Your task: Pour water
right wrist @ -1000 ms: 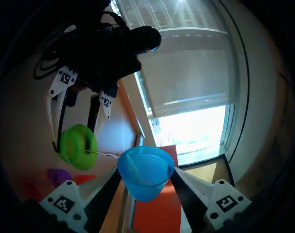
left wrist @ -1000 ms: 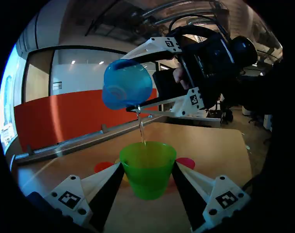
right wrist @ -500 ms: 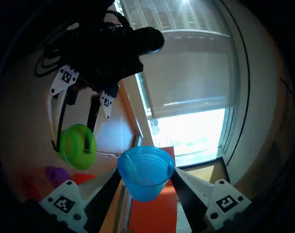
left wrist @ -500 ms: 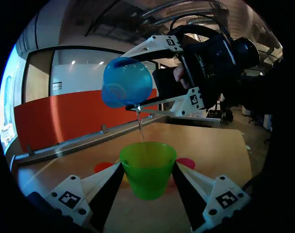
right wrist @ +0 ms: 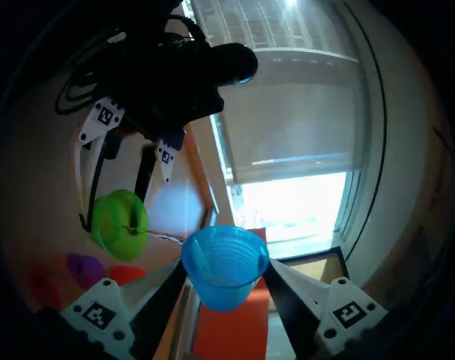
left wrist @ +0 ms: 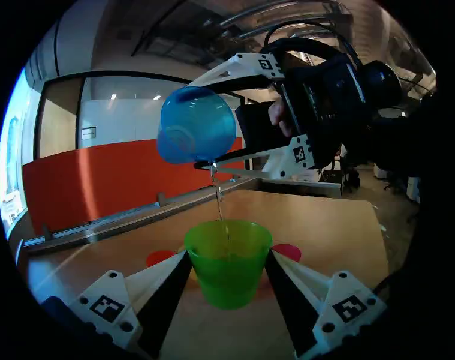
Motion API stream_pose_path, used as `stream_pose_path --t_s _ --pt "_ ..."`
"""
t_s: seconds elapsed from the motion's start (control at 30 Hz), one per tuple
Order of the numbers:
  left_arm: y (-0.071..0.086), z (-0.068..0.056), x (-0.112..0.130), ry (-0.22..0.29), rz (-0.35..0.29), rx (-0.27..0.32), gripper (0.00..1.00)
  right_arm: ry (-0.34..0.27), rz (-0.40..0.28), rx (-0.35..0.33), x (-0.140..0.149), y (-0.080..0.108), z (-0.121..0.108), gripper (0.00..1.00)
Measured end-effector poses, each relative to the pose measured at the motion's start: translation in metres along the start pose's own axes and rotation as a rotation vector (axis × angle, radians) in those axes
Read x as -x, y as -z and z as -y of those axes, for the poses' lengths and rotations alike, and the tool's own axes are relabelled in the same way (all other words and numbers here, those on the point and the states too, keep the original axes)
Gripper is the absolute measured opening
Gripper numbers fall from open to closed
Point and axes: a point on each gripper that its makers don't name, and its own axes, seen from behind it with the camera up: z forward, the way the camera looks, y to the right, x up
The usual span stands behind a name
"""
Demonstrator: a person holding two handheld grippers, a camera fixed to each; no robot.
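1. At 6 o'clock of the left gripper view, pinching the green cup from both sides with the fingers of the left gripper; held upright, mouth open toward 12 o'clock, in front of the wooden surface.
2. Toward 11 o'clock from that cup and clearly higher, clamping the blue cup between the fingers of the right gripper, with a hand behind it; tipped strongly, bottom turned to the camera, long axis close to horizontal.
3. From the lowest point of the blue rim, falling as a thin stream of water toward 6 o'clock and landing inside the green mouth, near its far edge.
4. At 6 o'clock of the right gripper view, closed on the blue cup from both sides; only a thin trace of water seen inside, amount hard to judge. Toward 9 o'clock from it, well apart, the green cup lying sideways in this view.
5. Judged as late in the pour. Deciding relation: low blue rim directly above the green mouth, not touching it. Probably needs more tilt from the right gripper for the last water, then turning upright; left gripper only to stay steady.
6. Possible risk: stream close to the far rim, so small drift could spill onto the surface.
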Motion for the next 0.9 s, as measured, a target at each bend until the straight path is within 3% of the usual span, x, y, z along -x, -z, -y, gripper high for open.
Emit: stream_pose_path --t_s 0.9 --pt "-0.0003 0.0048 -0.0012 0.009 -0.009 -0.009 0.84 0.054 0.004 0.004 0.0044 -0.0010 -0.0040 0.90"
